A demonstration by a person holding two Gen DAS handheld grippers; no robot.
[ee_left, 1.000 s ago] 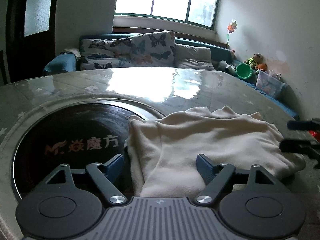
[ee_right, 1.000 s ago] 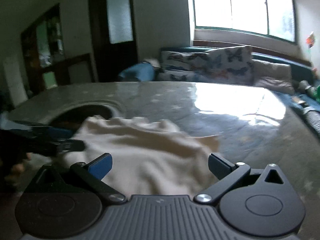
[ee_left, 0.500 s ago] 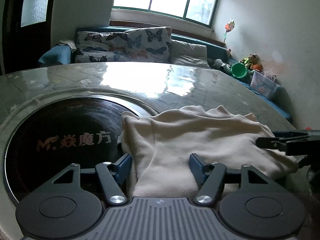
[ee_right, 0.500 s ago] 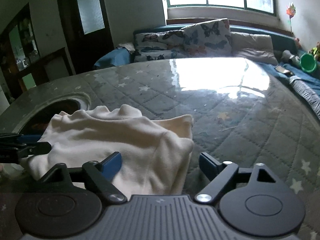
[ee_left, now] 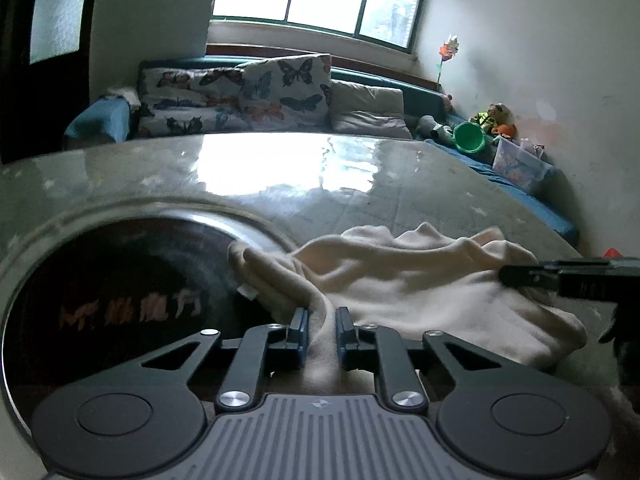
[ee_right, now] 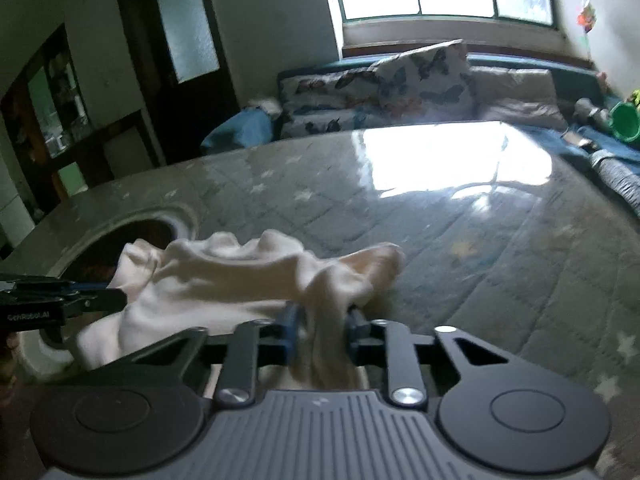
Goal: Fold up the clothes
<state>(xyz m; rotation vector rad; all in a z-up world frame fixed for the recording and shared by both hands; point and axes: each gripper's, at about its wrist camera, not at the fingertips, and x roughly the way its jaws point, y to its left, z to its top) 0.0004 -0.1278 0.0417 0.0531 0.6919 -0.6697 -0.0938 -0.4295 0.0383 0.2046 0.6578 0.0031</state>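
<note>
— What is shown in the left wrist view?

— A cream garment (ee_left: pixel 420 280) is seen lying rumpled on the round table (ee_left: pixel 400 184), toward its near edge, with one end reaching over the rim of the dark round inset (ee_left: pixel 120 280) at the table's centre. The left gripper (ee_left: pixel 322 330) has just been closing, and a fold of the garment's near edge is now pinched between its blue pads (ee_left: pixel 299 328). At the right of this view the right gripper (ee_left: pixel 560 276) is seen side-on at the garment's other end; how its jaws stand cannot be told from here.

— And in the right wrist view?

— The same garment (ee_right: pixel 240 276) is seen at the near edge of the table (ee_right: pixel 480 240), whose quilted, star-printed cover lies under a glossy top. The right gripper (ee_right: pixel 320 328) has likewise just been closing, and a bunch of the cloth is clamped between its pads (ee_right: pixel 289 328). The left gripper (ee_right: pixel 80 300) is seen at the left edge of the view, at the garment's far end beside the dark inset (ee_right: pixel 132 240). A sofa with butterfly cushions (ee_right: pixel 400 80) is seen behind the table, under the window.
</note>
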